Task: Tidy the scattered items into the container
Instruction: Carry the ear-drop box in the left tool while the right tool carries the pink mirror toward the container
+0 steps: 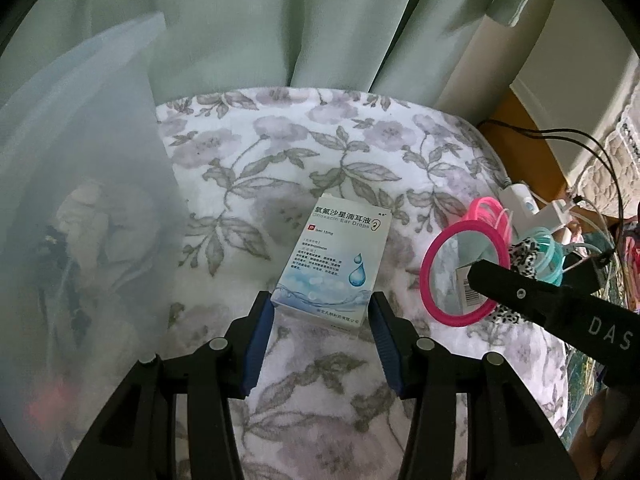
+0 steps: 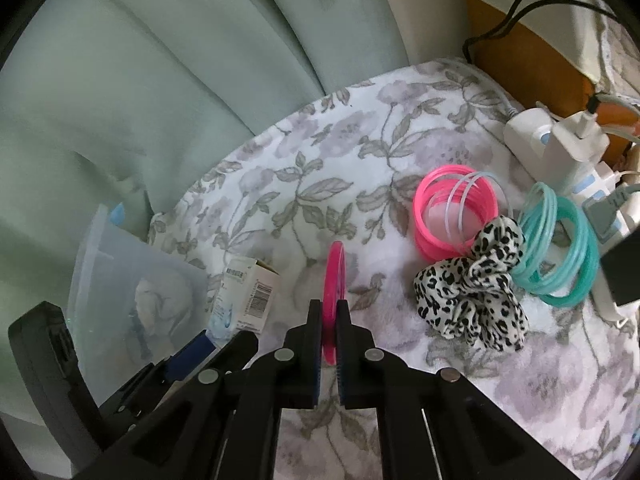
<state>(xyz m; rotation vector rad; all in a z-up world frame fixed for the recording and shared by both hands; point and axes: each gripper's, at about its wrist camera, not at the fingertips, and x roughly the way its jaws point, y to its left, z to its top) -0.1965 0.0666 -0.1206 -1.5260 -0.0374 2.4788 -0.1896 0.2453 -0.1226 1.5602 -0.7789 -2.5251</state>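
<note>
A white and blue ear drops box (image 1: 332, 256) sits between the blue pads of my left gripper (image 1: 322, 310), which press on both sides of its near end. The right wrist view shows the same box (image 2: 250, 290) tilted beside the container. My right gripper (image 2: 329, 308) is shut on a pink-rimmed round mirror (image 2: 334, 280), seen edge-on. In the left wrist view the mirror (image 1: 448, 276) stands upright to the right of the box. The translucent plastic container (image 1: 80, 200) stands at the left with pale cloth-like things inside.
Pink bangles (image 2: 456, 216), teal bangles (image 2: 560, 252) and a leopard-print scrunchie (image 2: 472, 296) lie on the floral blanket (image 2: 320, 160) to the right. A white power strip with plugs and cables (image 2: 560, 148) lies at the far right edge. Green curtains (image 1: 280, 20) hang behind.
</note>
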